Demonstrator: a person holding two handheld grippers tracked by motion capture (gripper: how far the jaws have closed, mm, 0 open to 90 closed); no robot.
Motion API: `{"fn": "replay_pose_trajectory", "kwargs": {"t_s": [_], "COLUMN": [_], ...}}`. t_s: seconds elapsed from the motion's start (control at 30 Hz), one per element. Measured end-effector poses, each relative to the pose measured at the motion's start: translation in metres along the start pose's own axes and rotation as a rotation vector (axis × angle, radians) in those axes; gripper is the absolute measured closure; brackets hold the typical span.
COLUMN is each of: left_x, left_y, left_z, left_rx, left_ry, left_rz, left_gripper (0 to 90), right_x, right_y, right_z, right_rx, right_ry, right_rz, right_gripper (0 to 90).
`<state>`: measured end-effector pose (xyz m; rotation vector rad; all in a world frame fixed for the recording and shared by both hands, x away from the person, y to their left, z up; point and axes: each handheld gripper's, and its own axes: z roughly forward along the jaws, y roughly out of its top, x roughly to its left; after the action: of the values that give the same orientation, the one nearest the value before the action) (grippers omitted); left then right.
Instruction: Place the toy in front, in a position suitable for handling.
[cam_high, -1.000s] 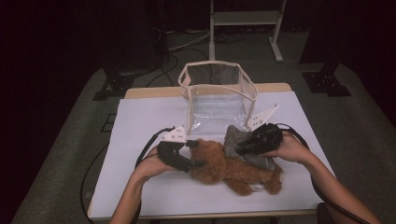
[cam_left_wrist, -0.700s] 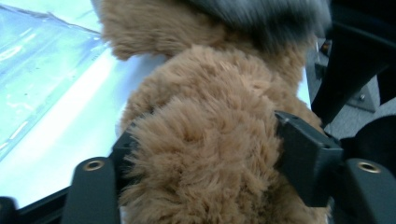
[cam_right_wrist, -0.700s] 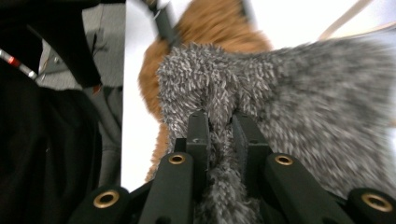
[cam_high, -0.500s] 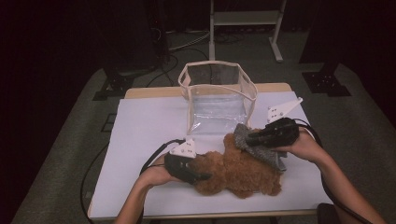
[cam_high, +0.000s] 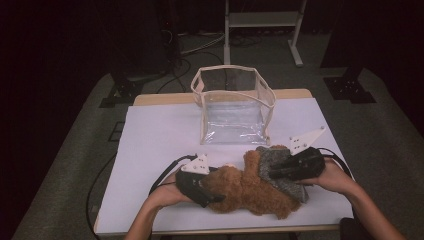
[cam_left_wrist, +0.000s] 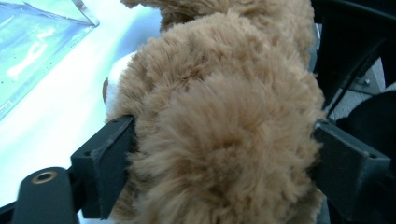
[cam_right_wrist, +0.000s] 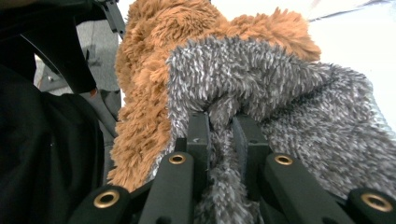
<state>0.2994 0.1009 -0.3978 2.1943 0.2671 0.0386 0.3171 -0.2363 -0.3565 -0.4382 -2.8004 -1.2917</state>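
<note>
A brown plush bear (cam_high: 250, 192) lies on the white table near its front edge, wearing a grey fuzzy garment (cam_high: 280, 160). My left gripper (cam_high: 212, 192) is at the bear's left end. Its jaws have just been opening and stand wide on either side of a round furry part of the bear (cam_left_wrist: 219, 116), with fur brushing both pads. My right gripper (cam_high: 272, 174) comes in from the right and is shut on a fold of the grey garment (cam_right_wrist: 289, 93). Brown fur (cam_right_wrist: 140, 93) shows beside that fold.
A clear plastic bag with cream trim (cam_high: 235, 107) stands open-topped behind the bear, mid-table. The white table top (cam_high: 165, 135) has bare room to the left and behind the hands. Cables trail from both grippers.
My right gripper has moved right and nearer the front edge with the grey garment in it. My left gripper has shifted down toward the front edge, and the bear has shifted with them.
</note>
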Motion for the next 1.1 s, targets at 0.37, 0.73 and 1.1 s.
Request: {"fn": "replay_pose_trajectory", "kwargs": {"t_s": [0.37,0.73,1.1], "left_x": [-0.002,0.011,-0.011], "left_y": [0.018,0.004,-0.022], "left_z": [-0.003,-0.024,-0.025], "left_rx": [0.052,0.074,-0.016], "left_ry": [0.180,0.207,0.204], "left_rz": [0.176,0.200,0.189], "left_gripper": [47.1,48.6,48.6], "right_x": [-0.005,-0.007,-0.022], "right_y": [-0.009,0.009,-0.004], "right_z": [0.002,0.021,-0.015], "right_rx": [-0.070,-0.085,-0.035], "right_ry": [-0.017,-0.003,-0.072], "right_rz": [0.035,0.004,0.045], "right_gripper": [78.2,78.2,78.2]}}
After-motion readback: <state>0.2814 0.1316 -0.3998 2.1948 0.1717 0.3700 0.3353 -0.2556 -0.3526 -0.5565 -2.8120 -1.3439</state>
